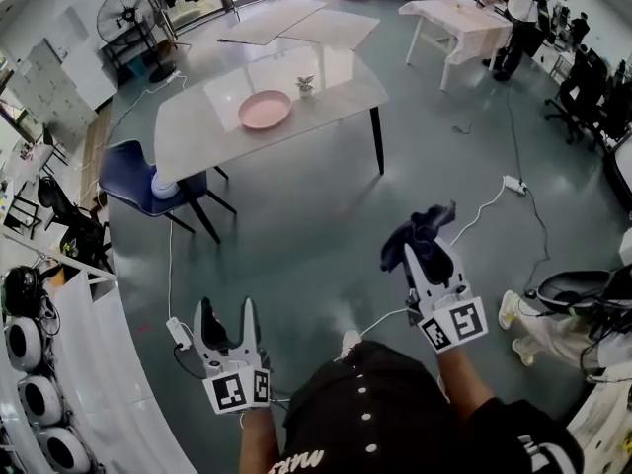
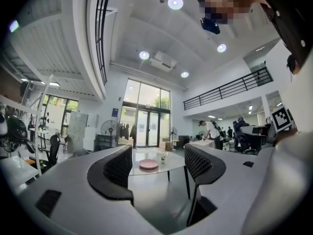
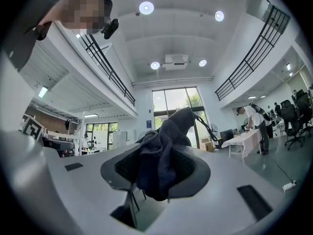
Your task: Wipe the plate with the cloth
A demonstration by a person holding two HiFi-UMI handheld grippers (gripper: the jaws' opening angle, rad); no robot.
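Left gripper: nearest item, low at the person's left; pale body, black ribbed pads; jaws spread wide with nothing between them, as its own view confirms.

Right gripper: slightly further forward at the person's right; jaws clamped on the cloth; its own view shows the fabric pinched between both pads.

Cloth: dark navy, thick towelling texture, bunched and crumpled; a fold rises above the jaw tips and a lobe hangs below them; a thin loop or cord trails from its upper end; held in the air, well apart from the table.

Floor: grey-green, glossy; white power strip with cable at the right.

Table: pale reflective top, dark legs, ahead of both grippers; blue chair tucked at its left end.

Plate: pink, round, shallow, empty; about midway across the table top, left of its centre; seen beyond the open left jaws.

Small potted plant: just beside the plate, toward the far edge.
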